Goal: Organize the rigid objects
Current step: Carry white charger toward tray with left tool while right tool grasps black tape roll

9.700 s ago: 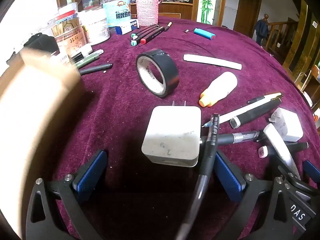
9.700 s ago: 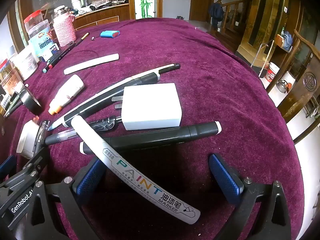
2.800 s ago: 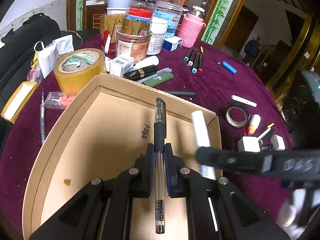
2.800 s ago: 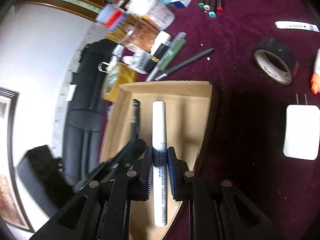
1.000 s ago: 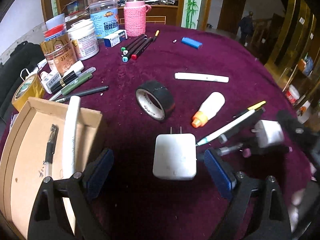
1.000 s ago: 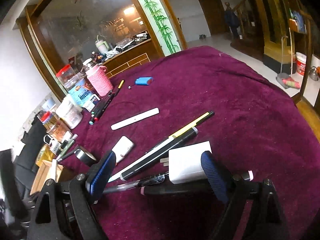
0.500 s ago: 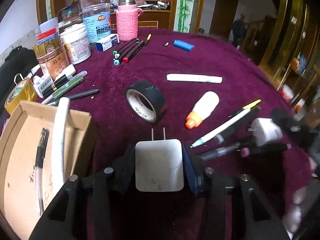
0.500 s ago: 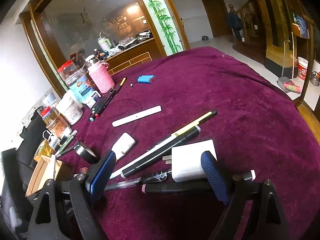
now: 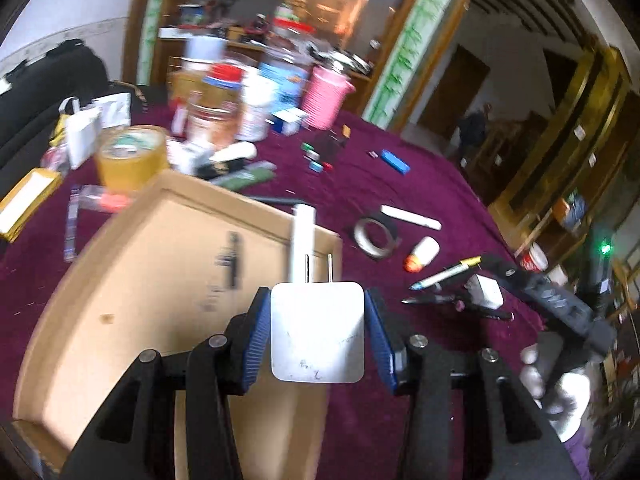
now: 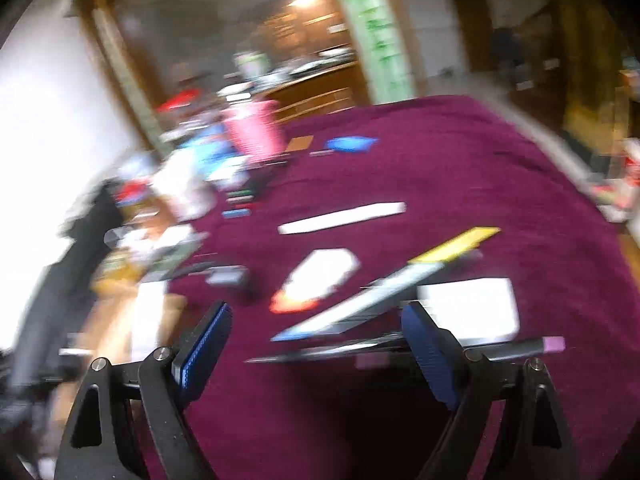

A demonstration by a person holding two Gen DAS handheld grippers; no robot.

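My left gripper (image 9: pixel 317 340) is shut on a white plug charger (image 9: pixel 317 338), prongs forward, held above the right edge of the cardboard box (image 9: pixel 132 280). The box holds a black pen (image 9: pixel 232 256) and a white paint marker (image 9: pixel 302 240) leaning on its far wall. My right gripper (image 10: pixel 316 344) is open and empty above the purple cloth, in a blurred view. Ahead of it lie a second white charger (image 10: pixel 472 308), pens (image 10: pixel 384 296) and a white bottle with an orange cap (image 10: pixel 320 276). The right gripper also shows in the left wrist view (image 9: pixel 552 300).
Black tape roll (image 9: pixel 376 234), white stick (image 9: pixel 410 218), blue lighter (image 9: pixel 394 161) and coloured markers (image 9: pixel 320 156) lie on the cloth. Jars, a pink cup (image 9: pixel 324 98) and a yellow tape roll (image 9: pixel 130 156) crowd the far left behind the box.
My left gripper has closed on the white charger, lifted it and swung left over the box. The right gripper has moved quickly, blurring its view, and stays open.
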